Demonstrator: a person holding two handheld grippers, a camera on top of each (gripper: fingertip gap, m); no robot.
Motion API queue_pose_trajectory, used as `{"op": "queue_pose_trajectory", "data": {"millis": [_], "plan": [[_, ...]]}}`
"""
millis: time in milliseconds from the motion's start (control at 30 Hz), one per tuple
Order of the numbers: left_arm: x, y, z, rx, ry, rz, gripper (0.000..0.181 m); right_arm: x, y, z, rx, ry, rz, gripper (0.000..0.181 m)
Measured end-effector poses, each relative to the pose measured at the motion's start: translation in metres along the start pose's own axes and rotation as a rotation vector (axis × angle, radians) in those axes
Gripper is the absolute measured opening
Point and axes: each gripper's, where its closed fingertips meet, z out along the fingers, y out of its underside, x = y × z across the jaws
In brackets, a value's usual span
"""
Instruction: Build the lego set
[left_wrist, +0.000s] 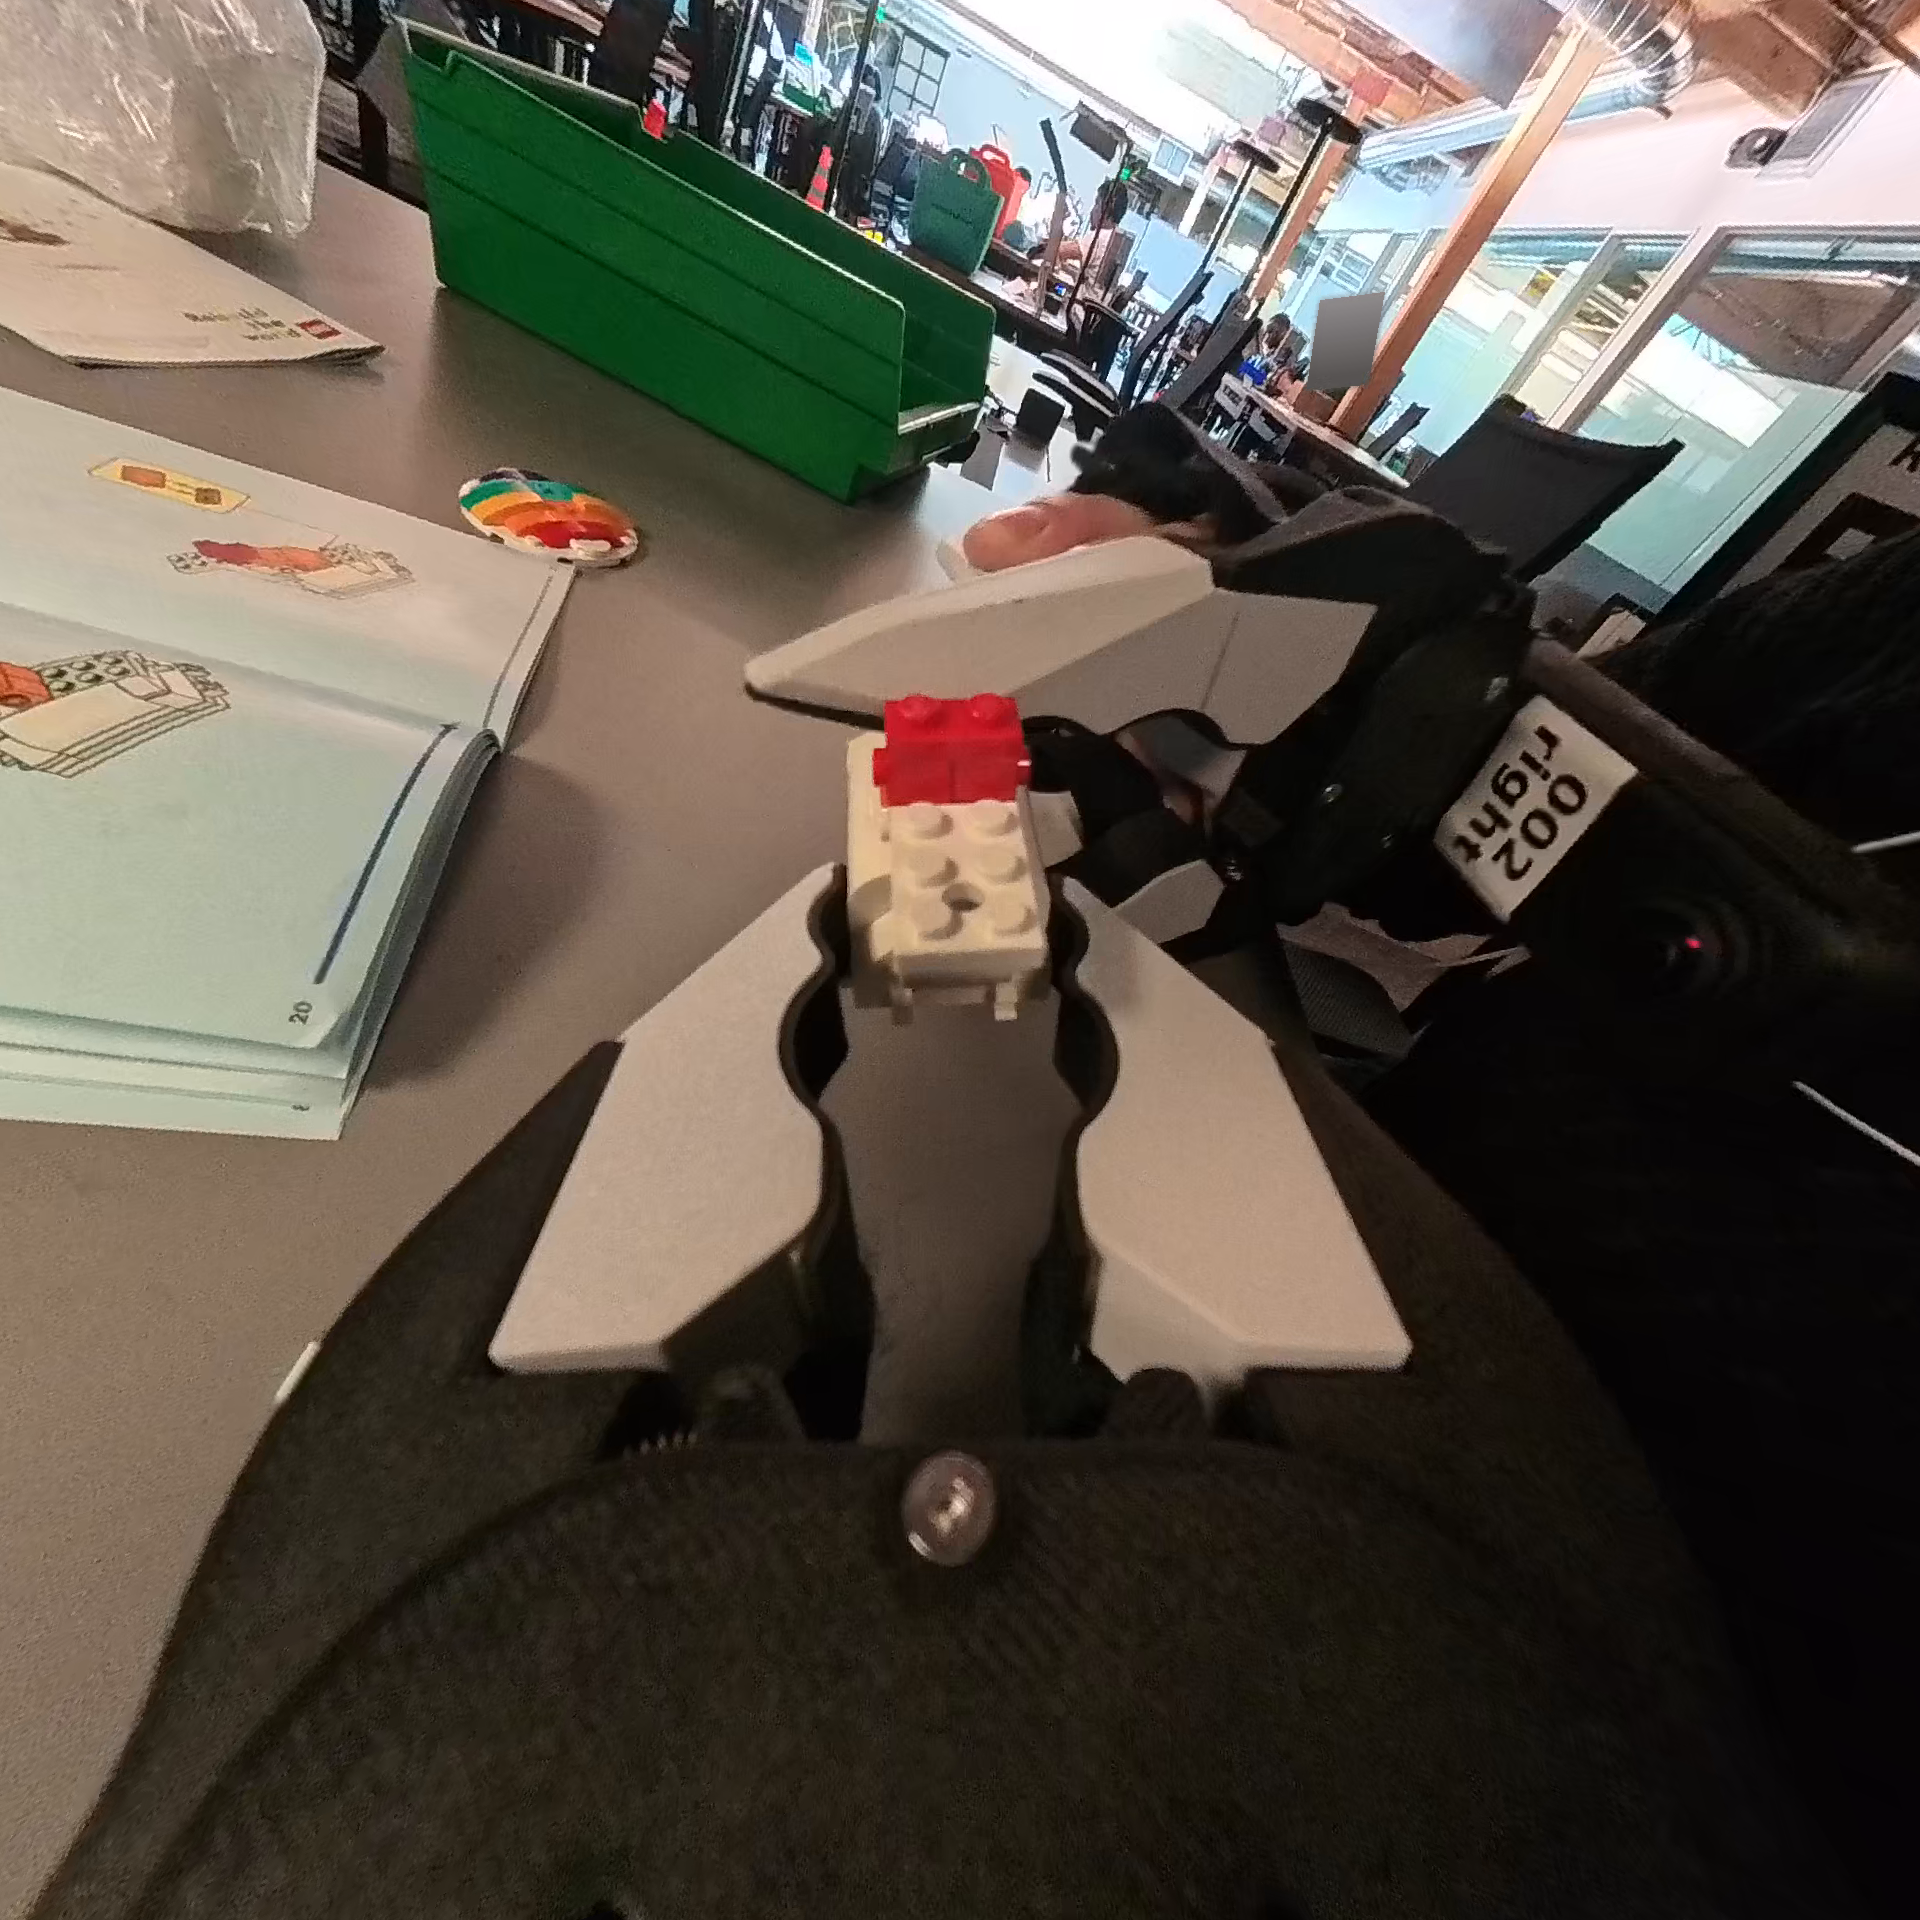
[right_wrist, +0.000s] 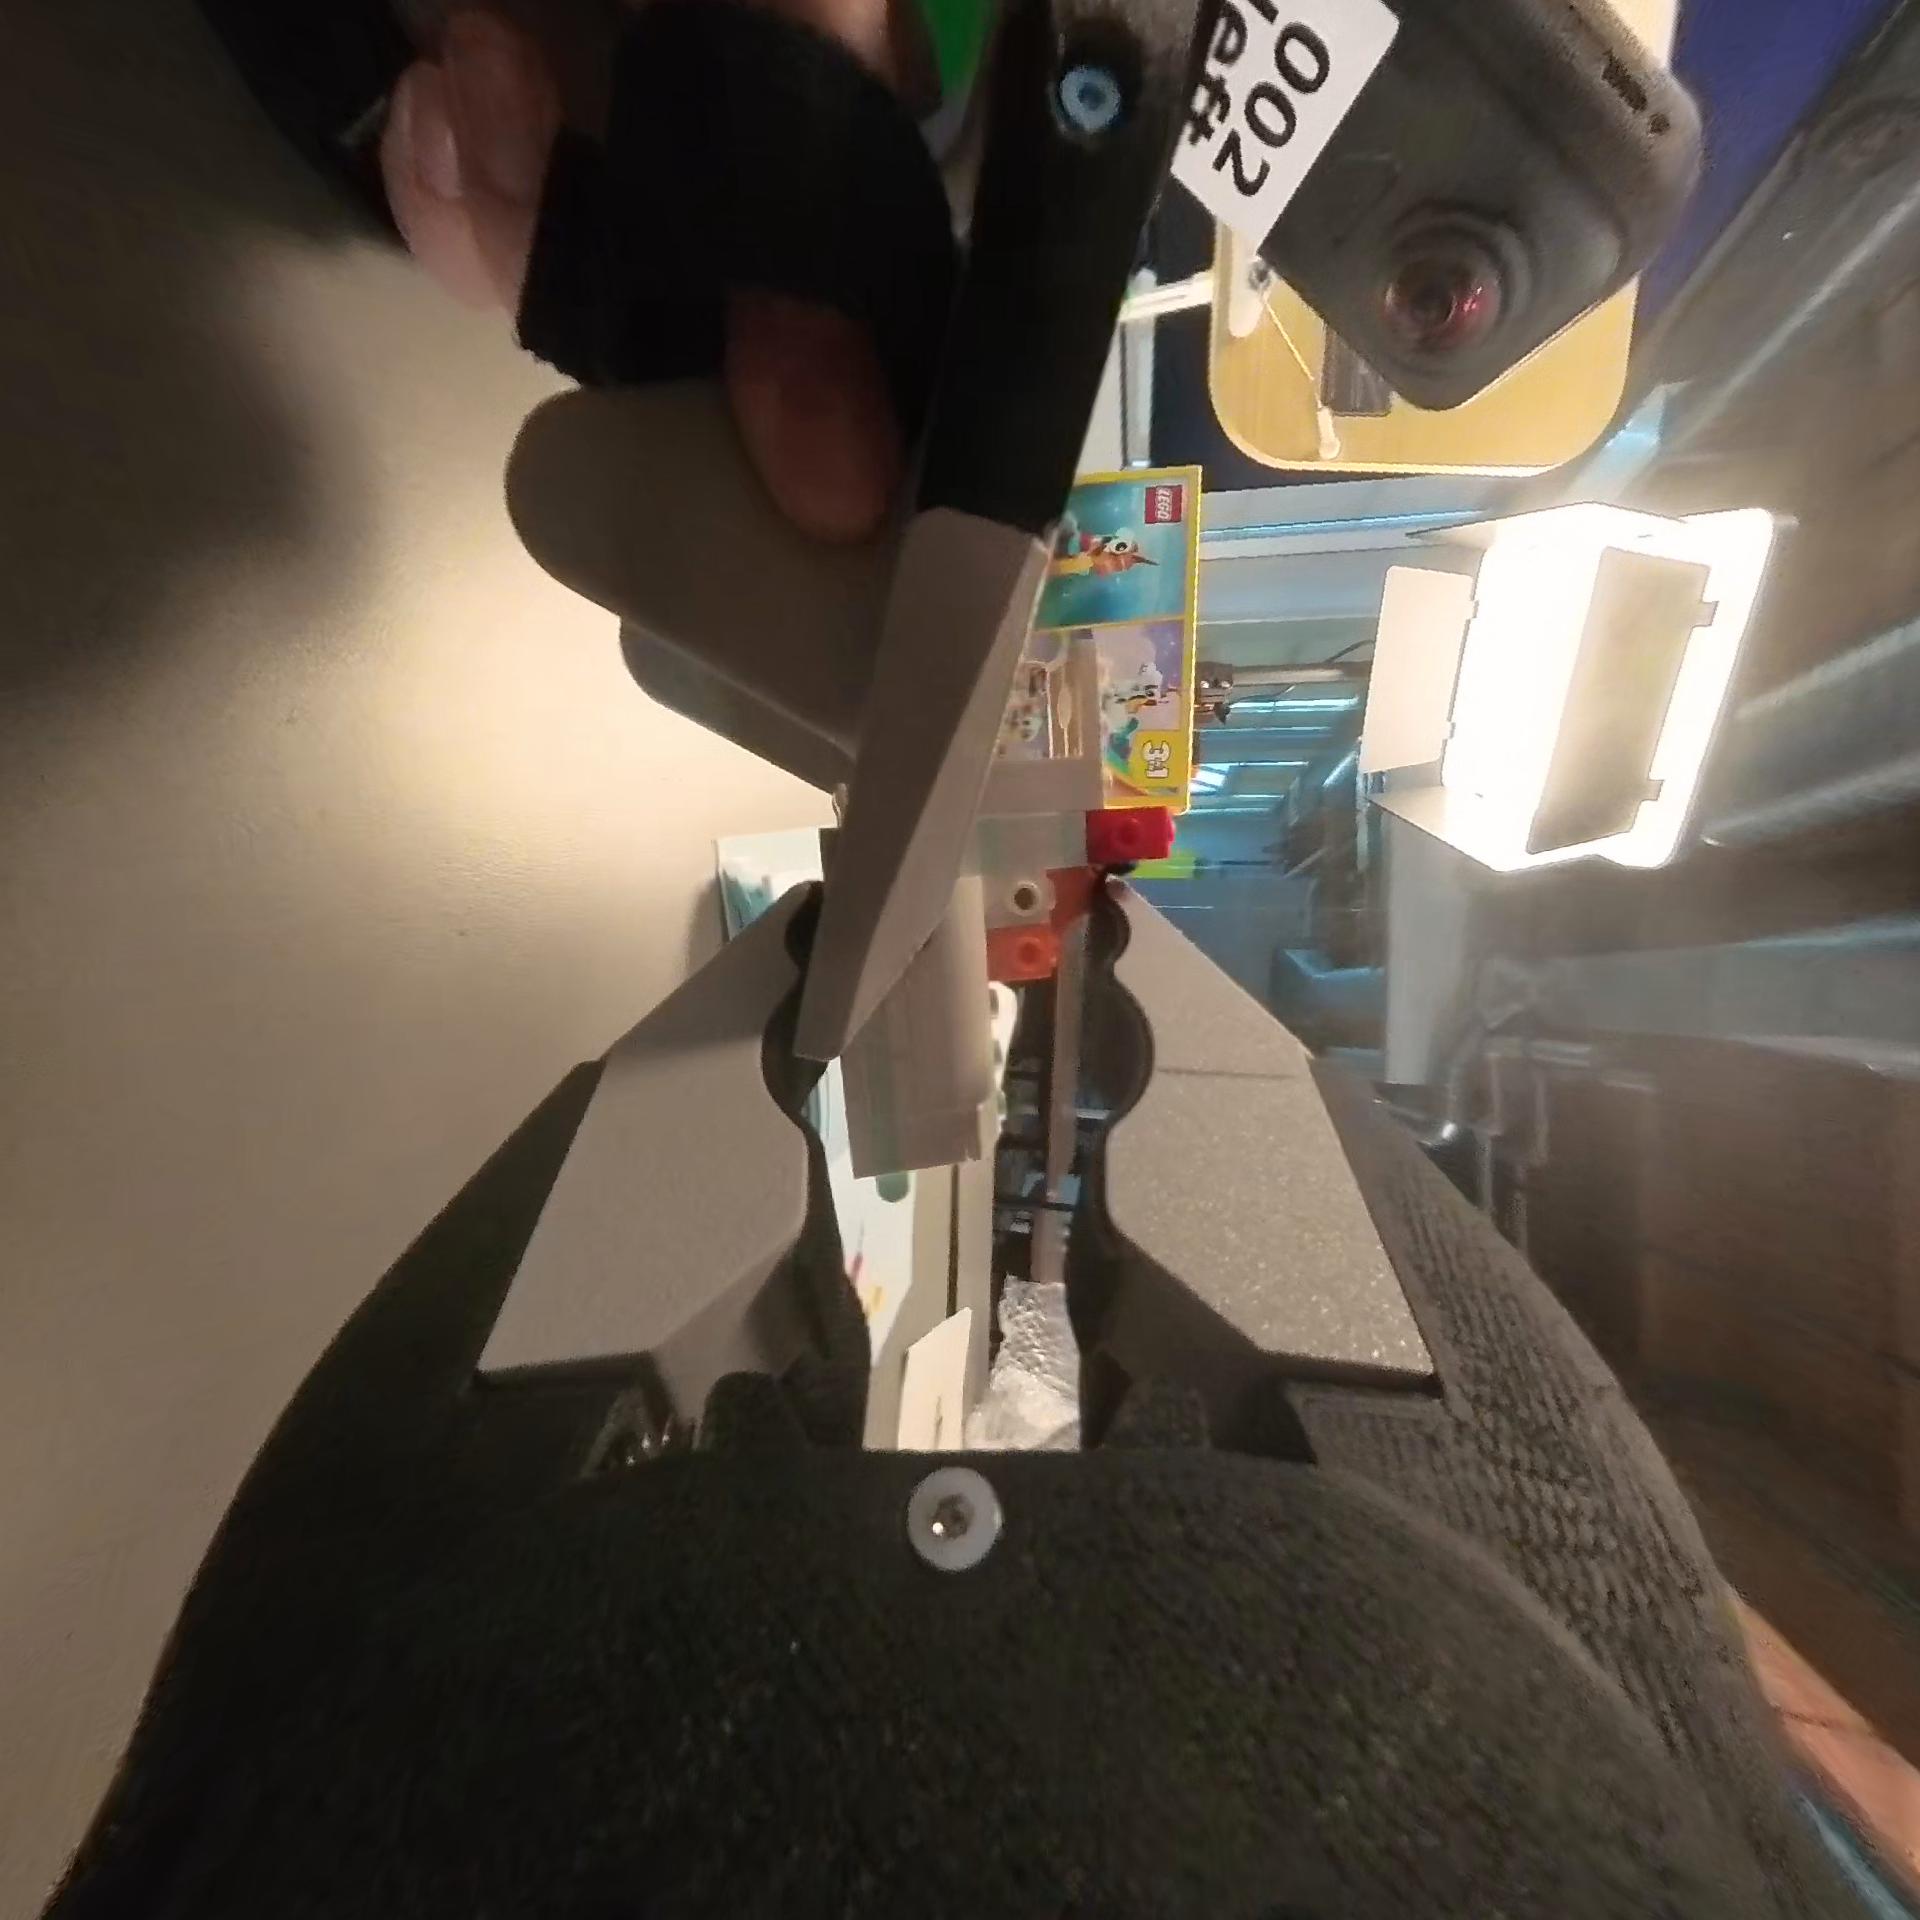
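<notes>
A small lego assembly (left_wrist: 951, 883) is held above the grey counter (left_wrist: 644, 665), pinched between the tips of the left hand-held gripper (left_wrist: 951, 914). It is made of a white studded plate, two studs wide, with a red brick (left_wrist: 951, 753) fixed on its far end, at twelve o'clock from the plate. In the right wrist view the same assembly (right_wrist: 1039, 904) is seen side-on: white and orange-red pieces stacked, a red brick (right_wrist: 1127, 834) at the top.

The right hand-held gripper (left_wrist: 935, 727) comes in from three o'clock in the left wrist view. One of its pale fingers (left_wrist: 977, 634) lies just over the red brick, and the other is mostly hidden behind the assembly. Its jaws are seen closed around the far end of the assembly, though actual contact is hard to make out.

At nine o'clock an open instruction booklet (left_wrist: 208, 748) lies on the counter, cut off by the frame edge. A round rainbow-coloured item (left_wrist: 548, 516) lies at eleven o'clock, and a green bin (left_wrist: 675, 281) stands beyond it.

In the right wrist view, much of the assembly is covered by a finger (right_wrist: 925, 790) of the left hand-held gripper. A lego box (right_wrist: 1127, 644) is partly hidden behind it. The background there is blurred.
</notes>
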Motion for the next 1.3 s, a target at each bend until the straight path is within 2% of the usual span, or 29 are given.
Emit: {"op": "queue_pose_trajectory", "data": {"millis": [133, 233, 400, 500, 600, 667, 733, 833, 933, 1000, 1300], "plan": [[0.003, -0.006, -0.003, 0.044, 0.055, -0.058, 0.036, 0.002, -0.004, -0.002, 0.082, -0.054, 0.233, 0.049], [0.005, -0.011, -0.005, 0.073, 0.053, -0.034, 0.036, 0.01, -0.005, -0.005, 0.15, -0.098, 0.423, 0.069], [0.003, -0.015, -0.008, 0.086, 0.028, 0.001, 0.036, 0.01, -0.005, -0.016, 0.24, -0.083, 0.38, 0.074], [0.007, -0.025, -0.014, 0.122, 0.008, 0.077, 0.036, 0.018, -0.004, -0.03, 0.326, -0.012, 0.334, 0.078], [0.014, -0.055, -0.037, 0.23, -0.053, 0.208, 0.036, 0.024, -0.001, -0.04, 0.435, -0.005, 0.504, 0.079], [0.015, -0.076, -0.058, 0.315, -0.124, 0.287, 0.035, 0.012, -0.001, -0.033, 0.455, -0.135, 0.68, 0.071], [0.012, -0.091, -0.077, 0.382, -0.209, 0.353, 0.036, -0.011, -0.017, -0.023, 0.471, -0.37, 0.81, 0.056], [0.008, -0.101, -0.094, 0.447, -0.295, 0.409, 0.036, -0.037, -0.046, -0.009, 0.465, -0.676, 0.928, 0.046], [0.001, -0.104, -0.101, 0.473, -0.363, 0.436, 0.036, -0.055, -0.078, 0.0, 0.461, -0.898, 1.005, 0.04], [-0.004, -0.102, -0.102, 0.466, -0.378, 0.433, 0.036, -0.066, -0.088, 0.012, 0.403, -0.942, 0.967, 0.039], [-0.013, -0.1, -0.103, 0.464, -0.373, 0.382, 0.036, -0.081, -0.116, 0.033, 0.403, -1.078, 0.849, 0.014]]}}
